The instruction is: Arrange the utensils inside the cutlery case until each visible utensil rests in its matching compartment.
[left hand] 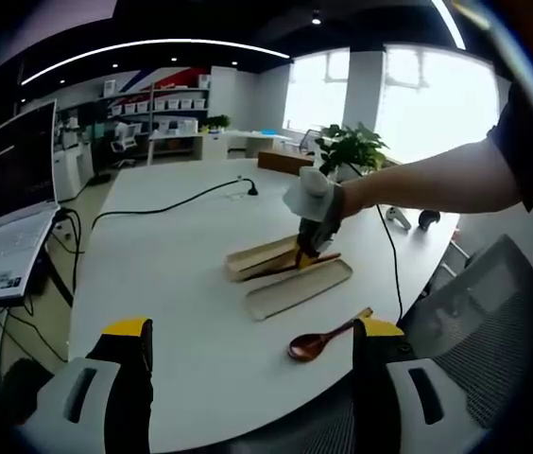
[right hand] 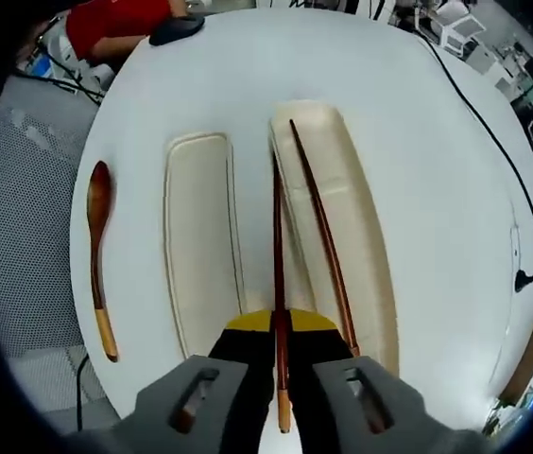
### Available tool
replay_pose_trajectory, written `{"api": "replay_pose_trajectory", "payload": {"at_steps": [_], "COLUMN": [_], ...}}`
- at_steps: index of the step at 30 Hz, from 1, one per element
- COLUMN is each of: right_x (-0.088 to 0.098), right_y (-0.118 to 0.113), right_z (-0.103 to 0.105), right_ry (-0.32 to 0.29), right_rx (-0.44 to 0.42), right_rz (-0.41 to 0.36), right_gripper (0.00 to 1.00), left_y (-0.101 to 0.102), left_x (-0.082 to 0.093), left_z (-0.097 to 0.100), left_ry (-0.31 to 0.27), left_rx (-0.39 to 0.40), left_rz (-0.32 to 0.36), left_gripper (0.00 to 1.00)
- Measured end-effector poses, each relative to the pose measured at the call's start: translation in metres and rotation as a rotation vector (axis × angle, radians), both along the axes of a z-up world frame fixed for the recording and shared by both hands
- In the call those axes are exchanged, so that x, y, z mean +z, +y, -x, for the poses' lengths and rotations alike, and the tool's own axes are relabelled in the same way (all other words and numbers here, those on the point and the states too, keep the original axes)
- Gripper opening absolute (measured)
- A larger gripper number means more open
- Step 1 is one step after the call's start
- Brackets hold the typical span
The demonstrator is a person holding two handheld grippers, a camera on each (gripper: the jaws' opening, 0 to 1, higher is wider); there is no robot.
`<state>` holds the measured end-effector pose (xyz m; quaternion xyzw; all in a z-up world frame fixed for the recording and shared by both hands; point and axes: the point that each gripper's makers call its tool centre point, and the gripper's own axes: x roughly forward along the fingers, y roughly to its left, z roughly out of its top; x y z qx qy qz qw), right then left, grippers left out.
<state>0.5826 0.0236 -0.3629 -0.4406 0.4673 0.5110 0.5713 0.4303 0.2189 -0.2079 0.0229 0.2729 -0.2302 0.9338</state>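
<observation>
Low in the right gripper view, right gripper [right hand: 281,355] pinching one slim, stiff, slippery chopstick [right hand: 278,255] near its butt over the cutlery case [right hand: 361,246]; second chopstick [right hand: 323,236] lying inside. Wooden spoon [right hand: 99,255] waiting far left, light; gripping mid-handle advised. Left gripper [left hand: 248,345] hanging spread.

Surface: round white table [right hand: 418,123].
On it: dark wooden spoon [right hand: 99,248], cream oblong case lid [right hand: 198,236], cream open cutlery case [right hand: 361,255], black cable [left hand: 167,206].
</observation>
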Motion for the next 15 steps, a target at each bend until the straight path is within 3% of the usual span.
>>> {"api": "replay_pose_trajectory", "payload": {"at_steps": [15], "right_x": [0.035], "right_y": [-0.003], "right_z": [0.000], "right_ry": [-0.039], "right_rx": [0.029], "right_rz": [0.004], "right_gripper": [0.00], "left_y": [-0.003], "left_x": [0.002], "left_z": [-0.001], "left_ry": [-0.009], "left_rx": [-0.012], "left_rz": [0.011], "left_gripper": [0.90]}}
